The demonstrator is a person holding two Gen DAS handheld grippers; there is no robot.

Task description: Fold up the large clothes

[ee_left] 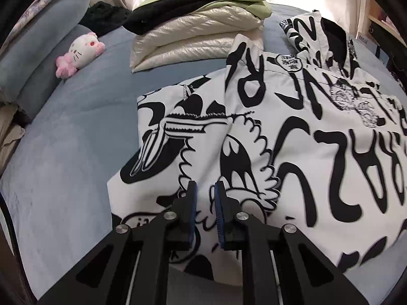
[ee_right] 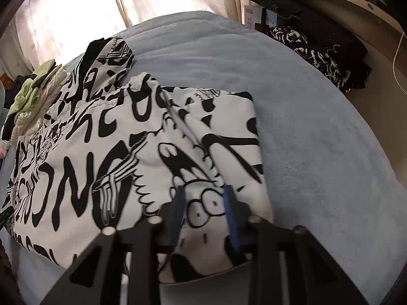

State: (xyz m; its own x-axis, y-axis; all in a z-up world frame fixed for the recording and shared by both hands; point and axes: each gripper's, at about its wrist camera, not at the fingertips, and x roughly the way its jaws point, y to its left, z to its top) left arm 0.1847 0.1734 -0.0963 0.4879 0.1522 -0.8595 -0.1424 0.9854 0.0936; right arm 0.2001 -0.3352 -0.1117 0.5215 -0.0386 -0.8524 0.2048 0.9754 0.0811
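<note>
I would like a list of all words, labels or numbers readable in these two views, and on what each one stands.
No text can be read with certainty.
Black-and-white printed jacket: large graffiti letters, seen upside down and distorted, not legible as words.
Round patch on it: too small.
Box label by the desk: too small and blurred.

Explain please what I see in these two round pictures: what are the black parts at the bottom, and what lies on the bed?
The black parts are hand-held tongs, one in each of a person's hands, each with a wide-angle camera looking along its fingers. One picture comes from the left tongs, the other from the right tongs. On the blue bed lies a white jacket with black cartoon print, partly folded. Behind it is a stack of folded clothes and a pink plush toy. The left tongs are nearly shut, with the jacket's cloth in the narrow gap; the right stand open over it.
</note>
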